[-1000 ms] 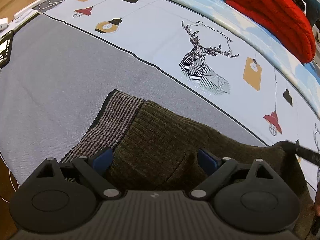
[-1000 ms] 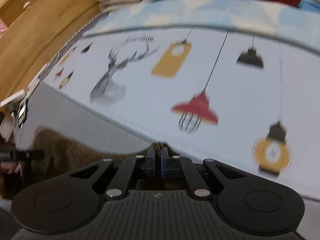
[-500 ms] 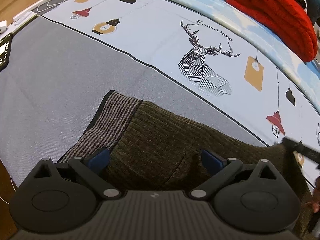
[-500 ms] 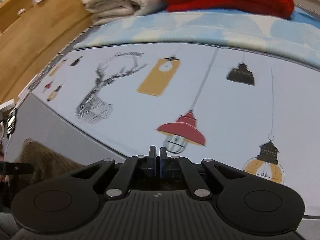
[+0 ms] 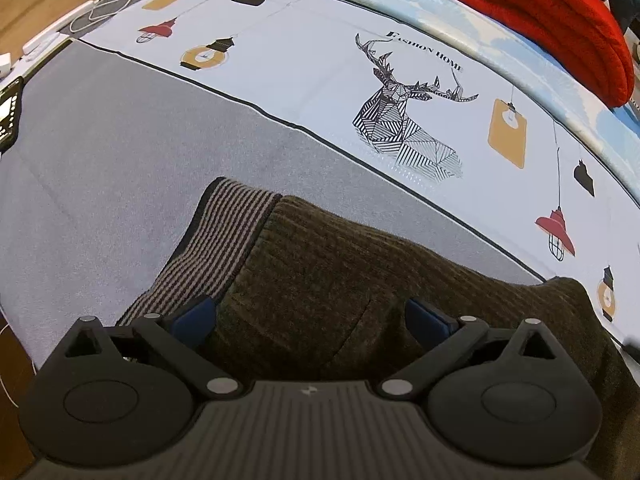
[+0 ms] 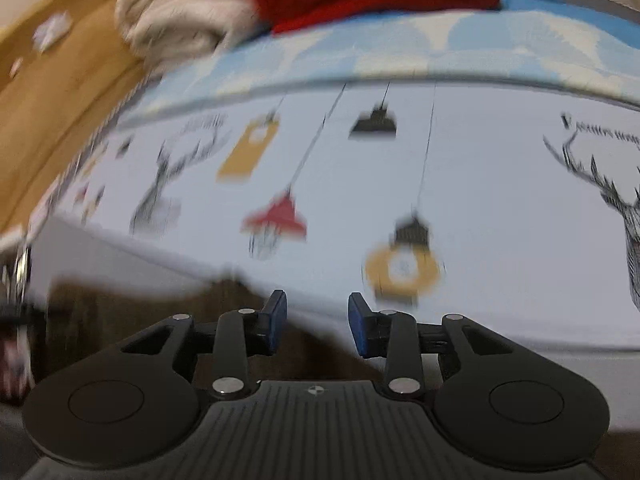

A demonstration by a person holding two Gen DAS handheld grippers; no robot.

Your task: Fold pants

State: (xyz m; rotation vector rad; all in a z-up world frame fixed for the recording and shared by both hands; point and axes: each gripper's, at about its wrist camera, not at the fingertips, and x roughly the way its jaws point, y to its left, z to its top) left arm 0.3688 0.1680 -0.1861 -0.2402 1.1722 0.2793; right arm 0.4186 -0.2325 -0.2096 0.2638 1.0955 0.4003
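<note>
The pants (image 5: 360,272) are dark olive-brown ribbed knit with a grey-and-black striped waistband (image 5: 224,236). They lie folded on the grey part of the bed cover. My left gripper (image 5: 310,316) is open, hovering low over the pants with its blue pads on either side of the fabric. In the blurred right wrist view the pants (image 6: 132,308) show as a brown patch at lower left. My right gripper (image 6: 317,324) is open and empty above their edge.
The bed cover (image 5: 320,80) has a pale printed band with deer and lamp drawings. A red knit (image 5: 552,12) and a cream fabric pile (image 6: 176,24) lie at the far edge. White cables (image 5: 112,4) and a dark device (image 5: 8,116) sit at the left.
My right gripper was shut on the pants' edge and has now opened and let go. It has swung sideways; its view is blurred. My left gripper stays open over the pants.
</note>
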